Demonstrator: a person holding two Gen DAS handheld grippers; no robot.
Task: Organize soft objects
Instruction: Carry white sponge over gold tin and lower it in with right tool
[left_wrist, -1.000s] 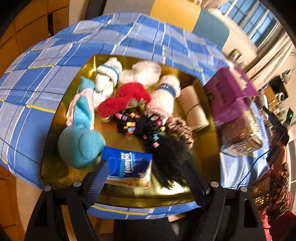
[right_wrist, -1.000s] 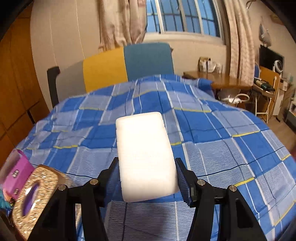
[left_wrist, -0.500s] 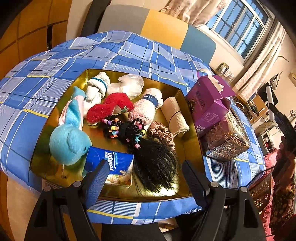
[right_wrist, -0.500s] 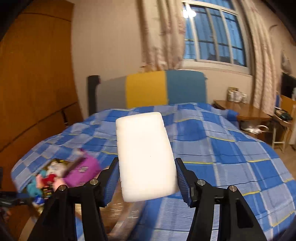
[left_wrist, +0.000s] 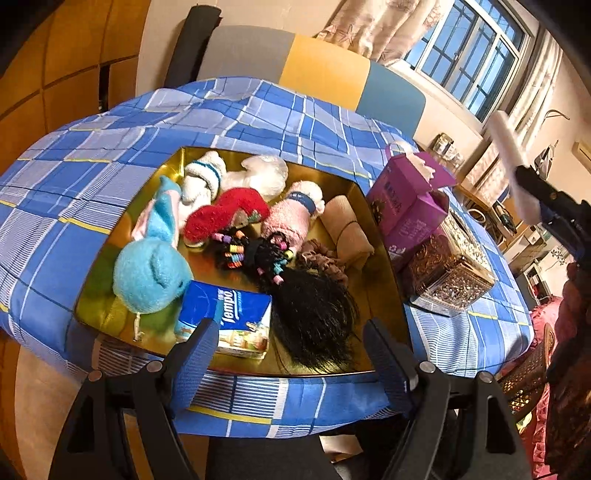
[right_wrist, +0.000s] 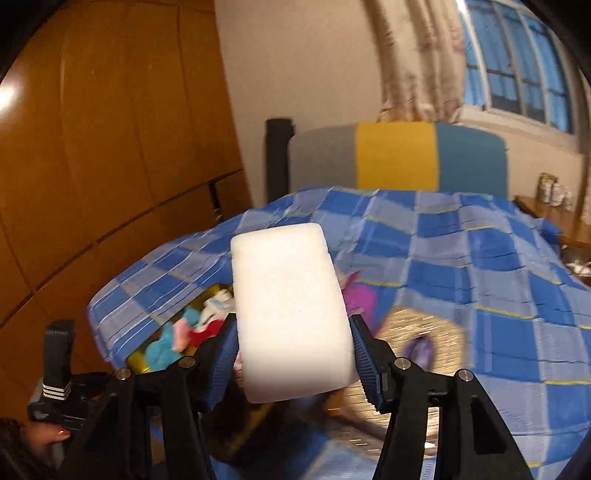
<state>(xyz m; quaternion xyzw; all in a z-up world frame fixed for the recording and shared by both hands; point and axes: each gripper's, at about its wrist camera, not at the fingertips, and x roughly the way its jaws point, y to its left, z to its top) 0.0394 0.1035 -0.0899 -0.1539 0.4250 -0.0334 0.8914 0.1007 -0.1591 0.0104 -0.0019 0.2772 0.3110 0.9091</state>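
Observation:
A gold tray (left_wrist: 384, 258) on the blue checked cloth holds soft things: a blue plush (left_wrist: 147, 273), white, red (left_wrist: 225, 214) and pink socks, a beige roll, a brown scrunchie, black hair with coloured beads (left_wrist: 310, 310) and a Tempo tissue pack (left_wrist: 229, 314). My left gripper (left_wrist: 290, 350) hangs open over the tray's near edge, nothing between its fingers. My right gripper (right_wrist: 293, 354) is shut on a white sponge block (right_wrist: 288, 306), held in the air to the right of the tray. The sponge (left_wrist: 508, 144) also shows in the left wrist view.
A purple tissue box (left_wrist: 410, 206) and an ornate gold tissue holder (left_wrist: 447, 273) stand right of the tray. A grey, yellow and teal chair back (left_wrist: 325, 70) rises behind the table. Wooden panels (right_wrist: 110, 147) line the left. A hand (right_wrist: 40, 439) grips the left tool.
My right gripper has swung left with the sponge, and the tray and the left tool have come into its view. The left gripper drew back from the tray; the sponge now shows at its right edge.

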